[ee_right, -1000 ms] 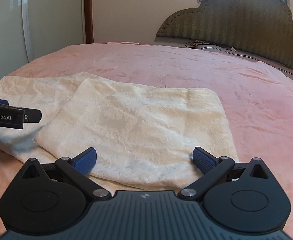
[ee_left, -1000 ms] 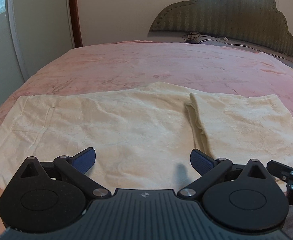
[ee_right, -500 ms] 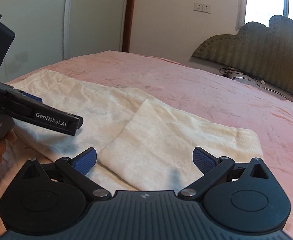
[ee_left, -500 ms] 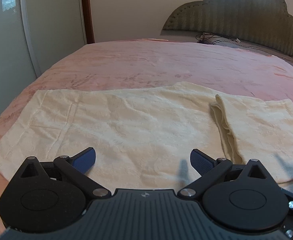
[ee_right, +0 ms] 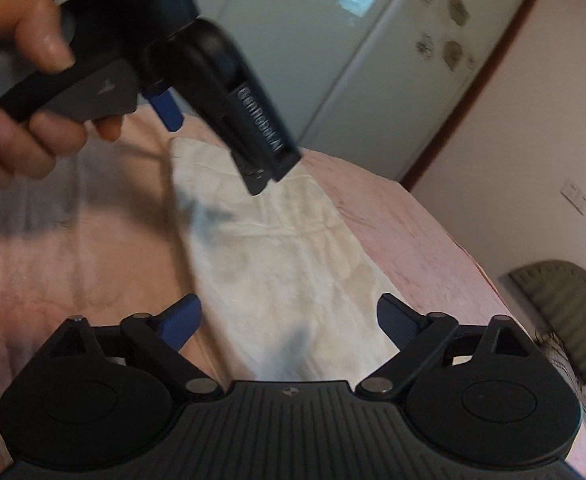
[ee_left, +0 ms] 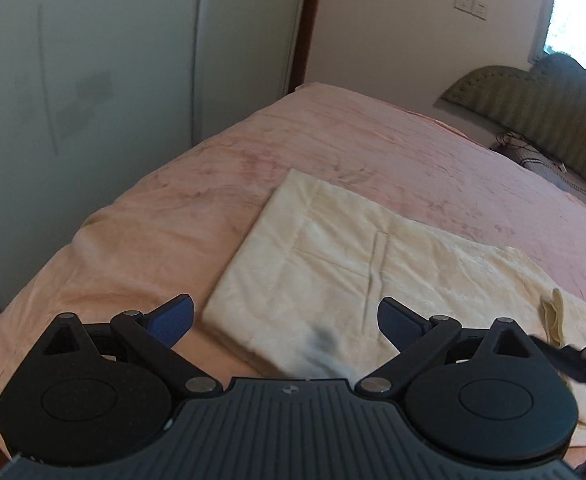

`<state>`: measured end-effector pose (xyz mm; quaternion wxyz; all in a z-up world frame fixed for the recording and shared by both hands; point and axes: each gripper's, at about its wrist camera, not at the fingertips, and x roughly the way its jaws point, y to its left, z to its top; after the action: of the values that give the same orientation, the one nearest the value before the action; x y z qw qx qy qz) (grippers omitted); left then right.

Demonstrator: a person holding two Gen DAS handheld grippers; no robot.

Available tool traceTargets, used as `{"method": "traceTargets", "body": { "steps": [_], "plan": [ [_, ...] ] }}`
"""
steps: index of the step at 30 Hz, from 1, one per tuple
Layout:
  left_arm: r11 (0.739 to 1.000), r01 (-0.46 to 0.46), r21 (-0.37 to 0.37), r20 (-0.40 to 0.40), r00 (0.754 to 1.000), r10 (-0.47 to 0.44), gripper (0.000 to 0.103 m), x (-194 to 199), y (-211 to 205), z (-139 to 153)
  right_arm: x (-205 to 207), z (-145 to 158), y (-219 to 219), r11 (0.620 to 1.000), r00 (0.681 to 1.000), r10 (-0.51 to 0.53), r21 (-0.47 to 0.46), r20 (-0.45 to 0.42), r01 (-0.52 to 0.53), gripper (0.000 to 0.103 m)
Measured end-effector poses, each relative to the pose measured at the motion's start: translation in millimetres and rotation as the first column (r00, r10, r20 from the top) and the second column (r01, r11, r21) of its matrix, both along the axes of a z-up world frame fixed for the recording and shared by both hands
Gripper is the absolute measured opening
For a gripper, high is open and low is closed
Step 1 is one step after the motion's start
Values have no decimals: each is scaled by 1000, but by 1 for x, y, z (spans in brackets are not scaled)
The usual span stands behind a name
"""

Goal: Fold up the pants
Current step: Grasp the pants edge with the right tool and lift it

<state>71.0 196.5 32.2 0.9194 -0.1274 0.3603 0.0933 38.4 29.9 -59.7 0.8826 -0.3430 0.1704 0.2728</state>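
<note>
- On the pink bed [ee_left: 181, 216], near its corner, the cream pants [ee_left: 357, 264] lie flat, one end already folded over.
- Beside them, we hold both grippers spread and empty: left gripper [ee_left: 285, 322], and right gripper [ee_right: 289, 320], whose jaws have just narrowed slightly.
- We judge the second fold next: pinch the pants' near edge.

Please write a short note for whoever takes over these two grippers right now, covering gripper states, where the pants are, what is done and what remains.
Left gripper: open, empty, above the near corner of the pants.
Right gripper: open, jaws have just been closing slightly, nothing between them, above the pants.
Pants: cream, lying flat on the pink bedspread; one end already folded over, its edge visible at the right of the left wrist view.
Left hand holds its gripper's handle.
Left to do: grip the unfolded end, fold it over, smooth the result.
</note>
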Motion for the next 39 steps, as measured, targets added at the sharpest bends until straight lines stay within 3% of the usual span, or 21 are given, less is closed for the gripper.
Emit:
{"method": "traceTargets", "body": {
  "steps": [3,7,10,12,14,16,18,20,23,24,25,27,28,29,31,32,34,35,36,39],
  "plan": [
    [981,-51,-186,-68,997,39,99,-4,32,-10,-4,-9,26,995,998,63,-75,1,-63,78],
    [904,-80,-420,-133,991,26,99,-4,55,-31,-3,-28,45,979,996,77,-193,32,-70,62],
    [870,-103,-483,-130,991,45,100,-4,59,-37,-1,-34,56,966,992,82,-254,93,-56,58],
    [838,-88,-538,-115,993,31,100,-1,61,-39,-1,-40,65,951,986,103,-303,128,-60,49],
    [798,-77,-598,-112,994,12,100,2,61,-43,-1,-46,71,941,982,130,-329,139,-78,30],
    [782,-62,-621,-98,995,1,101,6,59,-44,0,-48,74,939,976,141,-334,169,-78,29],
    [760,-62,-647,-86,996,8,101,13,58,-47,7,-38,69,963,979,108,-262,170,-61,24],
    [732,-57,-679,-70,997,13,100,23,60,-51,17,-17,55,991,993,53,-128,110,-38,24],
    [705,-58,-707,-43,998,40,99,39,61,-55,36,19,27,995,998,14,98,-60,-8,24],
    [709,-52,-704,-32,999,41,94,44,61,-55,46,30,16,982,981,65,185,-184,-30,24],
    [722,-57,-690,-39,998,41,92,50,61,-54,57,41,1,951,942,146,305,-301,-50,24],
    [734,-54,-677,-34,999,42,92,59,61,-54,73,53,-21,894,898,212,448,-386,-19,24],
    [741,-51,-669,-27,999,44,88,62,61,-53,84,55,-28,890,893,185,456,-410,25,24],
    [753,-56,-656,-30,998,49,85,65,61,-52,92,53,-30,898,910,123,435,-397,68,24],
    [773,-50,-633,-23,999,46,75,69,60,-50,110,38,-25,934,922,-20,321,-388,155,24],
    [786,-58,-615,-31,998,49,68,72,60,-50,120,28,-23,942,910,-62,278,-410,190,24],
    [824,-69,-563,-48,998,51,42,73,57,-48,138,4,-22,951,871,-90,219,-483,220,24],
    [856,-68,-512,-52,997,49,36,73,54,-44,138,0,-22,949,875,-79,232,-478,212,24],
    [886,-66,-459,-53,998,47,20,71,51,-41,138,1,-23,945,876,-79,245,-476,218,25],
    [940,-24,-339,7,1000,28,14,59,34,-23,136,11,-31,919,880,-40,329,-474,219,26]
  ]
}}
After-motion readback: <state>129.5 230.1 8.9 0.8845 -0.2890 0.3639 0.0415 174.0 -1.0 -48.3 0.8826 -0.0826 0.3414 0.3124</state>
